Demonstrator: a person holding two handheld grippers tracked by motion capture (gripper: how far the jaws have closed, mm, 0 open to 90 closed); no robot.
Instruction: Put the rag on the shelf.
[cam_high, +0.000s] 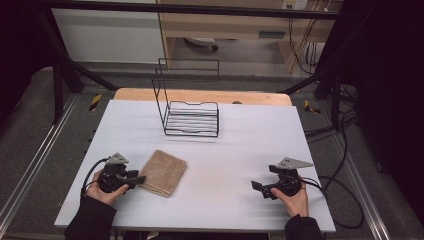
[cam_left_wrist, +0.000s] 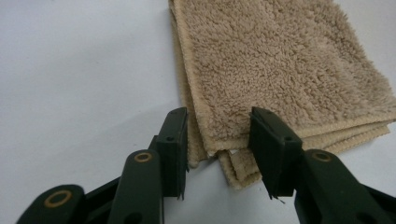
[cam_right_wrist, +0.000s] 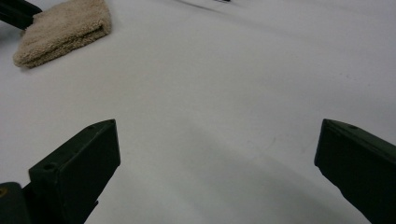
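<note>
A folded beige towel (cam_high: 162, 172) lies flat on the white table (cam_high: 240, 145), left of the middle. My left gripper (cam_high: 141, 179) is at the towel's near left corner. In the left gripper view its two jaws straddle that corner of the towel (cam_left_wrist: 280, 60), and the gripper (cam_left_wrist: 217, 126) stands open, with the layers lying loose and unsqueezed between the pads. My right gripper (cam_high: 256, 186) rests low at the front right, far from the towel. It is wide open (cam_right_wrist: 217, 144) over bare table, with the towel (cam_right_wrist: 60, 30) seen far off at the upper left.
A black wire rack (cam_high: 192, 117) with a tall back frame stands at the middle of the table's far side. A wooden board edge (cam_high: 200, 95) runs behind it. Cables (cam_high: 345, 200) trail off the table's right side.
</note>
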